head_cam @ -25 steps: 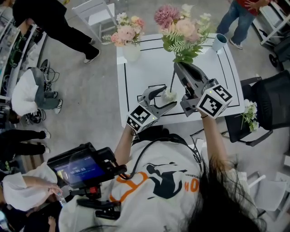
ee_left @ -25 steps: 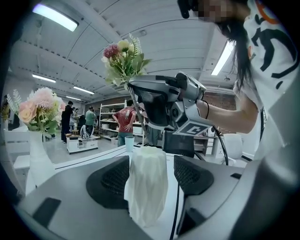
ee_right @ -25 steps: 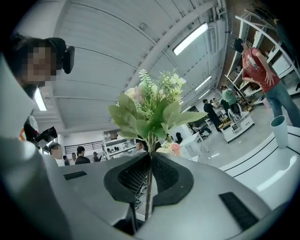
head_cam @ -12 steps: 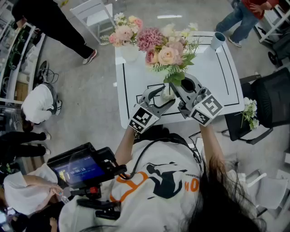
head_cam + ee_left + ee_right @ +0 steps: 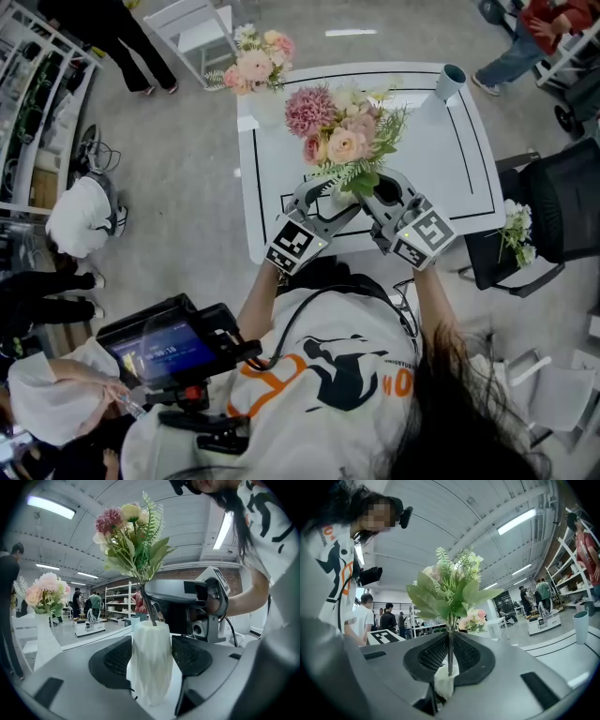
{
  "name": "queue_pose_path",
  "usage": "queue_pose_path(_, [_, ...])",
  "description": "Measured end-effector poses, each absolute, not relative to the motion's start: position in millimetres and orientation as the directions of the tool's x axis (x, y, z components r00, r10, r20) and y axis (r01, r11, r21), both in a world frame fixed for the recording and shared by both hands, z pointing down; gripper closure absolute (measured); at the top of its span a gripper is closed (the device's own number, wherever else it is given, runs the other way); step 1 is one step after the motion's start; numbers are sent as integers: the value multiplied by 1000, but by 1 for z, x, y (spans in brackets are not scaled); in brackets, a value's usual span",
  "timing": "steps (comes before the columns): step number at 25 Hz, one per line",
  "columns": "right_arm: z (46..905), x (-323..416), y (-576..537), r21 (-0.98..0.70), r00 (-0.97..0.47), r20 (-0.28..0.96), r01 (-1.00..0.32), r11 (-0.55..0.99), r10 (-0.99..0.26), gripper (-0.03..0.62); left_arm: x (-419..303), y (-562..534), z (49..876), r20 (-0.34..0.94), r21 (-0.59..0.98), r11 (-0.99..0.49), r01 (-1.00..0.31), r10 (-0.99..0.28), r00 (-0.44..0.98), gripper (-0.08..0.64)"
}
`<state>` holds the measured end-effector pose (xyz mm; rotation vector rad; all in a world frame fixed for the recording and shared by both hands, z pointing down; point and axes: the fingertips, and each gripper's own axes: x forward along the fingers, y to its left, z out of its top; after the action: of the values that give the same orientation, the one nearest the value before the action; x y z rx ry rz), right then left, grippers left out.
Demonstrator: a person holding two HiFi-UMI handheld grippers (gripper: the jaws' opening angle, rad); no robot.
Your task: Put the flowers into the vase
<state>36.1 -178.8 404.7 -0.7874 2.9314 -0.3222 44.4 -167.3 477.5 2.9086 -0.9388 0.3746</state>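
A bouquet [image 5: 342, 131] of pink and cream flowers with green leaves stands upright over a small white faceted vase [image 5: 151, 660] near the white table's [image 5: 441, 159] front edge. My right gripper [image 5: 372, 185] is shut on the bouquet's stem [image 5: 450, 653], just above the vase's mouth [image 5: 443, 684]. The stem's lower end reaches into the vase. My left gripper [image 5: 336, 198] holds the vase from the left, one pad on each side of it. In the head view the leaves hide most of the vase.
A second white vase with pink flowers [image 5: 258, 66] stands at the table's far left corner. A blue cup [image 5: 452, 82] sits at the far right corner. A black chair [image 5: 562, 216] with more flowers [image 5: 516, 239] is to the right. People stand around.
My right gripper has come down and to the left with the bouquet, from high above the table to the vase. The left gripper has stayed at the vase.
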Motion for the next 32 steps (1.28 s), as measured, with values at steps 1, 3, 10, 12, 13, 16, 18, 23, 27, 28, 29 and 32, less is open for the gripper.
queue_pose_path(1, [408, 36, -178, -221, -864, -19, -487, 845, -503, 554, 44, -167, 478, 247, -11, -811, -585, -569, 784, 287])
queue_pose_path(3, [413, 35, -176, -210, -865, 1, -490, 846, -502, 550, 43, -167, 479, 244, -3, -808, -589, -572, 783, 287])
queue_pose_path(10, [426, 35, -171, -246, -881, 46, -467, 849, -471, 528, 43, -167, 480, 239, 3, -800, -599, -581, 778, 289])
queue_pose_path(12, [428, 35, -170, -240, -879, 77, -475, 847, -471, 511, 43, -167, 480, 238, 5, -799, -602, -583, 777, 290])
queue_pose_path(13, [429, 35, -170, -229, -876, 96, -482, 846, -473, 506, 43, -167, 480, 237, 6, -798, -603, -585, 776, 289])
queue_pose_path(16, [434, 36, -168, -208, -877, 135, -480, 852, -461, 500, 42, -168, 481, 239, 10, -794, -608, -589, 772, 290])
queue_pose_path(18, [437, 39, -167, -206, -871, 172, -489, 848, -460, 480, 41, -169, 485, 251, 12, -789, -614, -592, 766, 290])
queue_pose_path(23, [437, 45, -164, -168, -855, 218, -508, 845, -471, 475, 46, -167, 480, 235, 4, -798, -603, -586, 776, 288])
queue_pose_path(27, [434, 44, -164, -134, -842, 257, -518, 845, -475, 475, 41, -170, 481, 223, 18, -780, -626, -607, 763, 288])
queue_pose_path(28, [434, 44, -163, -122, -840, 269, -515, 849, -471, 476, 39, -170, 481, 221, 25, -776, -630, -610, 761, 288])
queue_pose_path(29, [435, 44, -162, -111, -838, 283, -511, 852, -466, 474, 38, -170, 480, 219, 29, -776, -631, -611, 761, 288])
queue_pose_path(32, [439, 47, -161, -112, -832, 310, -512, 852, -460, 457, 41, -169, 480, 220, 22, -781, -624, -605, 766, 288])
